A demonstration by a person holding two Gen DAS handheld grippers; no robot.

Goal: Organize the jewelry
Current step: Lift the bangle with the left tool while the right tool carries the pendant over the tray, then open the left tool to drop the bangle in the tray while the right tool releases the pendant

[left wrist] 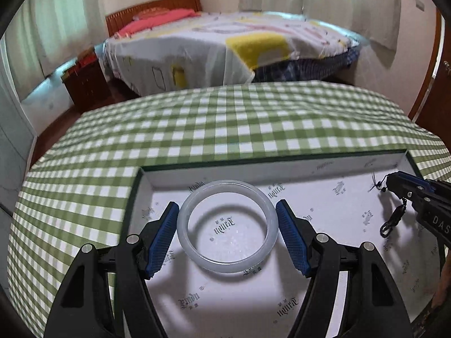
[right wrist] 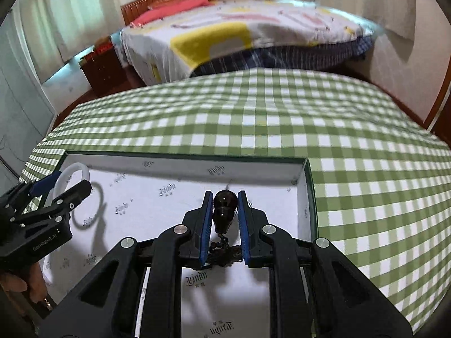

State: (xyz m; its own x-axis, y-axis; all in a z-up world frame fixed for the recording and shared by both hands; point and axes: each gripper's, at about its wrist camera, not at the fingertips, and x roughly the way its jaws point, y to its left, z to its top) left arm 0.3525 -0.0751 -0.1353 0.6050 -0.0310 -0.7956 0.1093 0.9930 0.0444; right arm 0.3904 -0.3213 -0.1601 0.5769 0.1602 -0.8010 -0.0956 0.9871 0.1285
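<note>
My left gripper [left wrist: 227, 207] is shut on a pale translucent bangle [left wrist: 228, 226], its blue pads pressing the ring's two sides, held over the left part of a shallow white-lined box [left wrist: 282, 170]. In the right wrist view the same bangle [right wrist: 73, 169] shows at far left in the left gripper [right wrist: 60, 184]. My right gripper [right wrist: 224, 197] is shut on a dark gourd-shaped pendant [right wrist: 224, 208] with a beaded cord hanging below it. It hangs over the box's [right wrist: 180, 160] right part. From the left wrist view the right gripper [left wrist: 390, 181] enters at the right edge, the dark cord [left wrist: 393, 219] dangling.
The box sits on a table under a green-and-white checked cloth [left wrist: 225, 118]. Beyond the table stands a bed [left wrist: 225, 45] with a patterned cover, and a dark wooden nightstand [left wrist: 87, 81] at left. A hand [right wrist: 31, 281] shows at the lower left.
</note>
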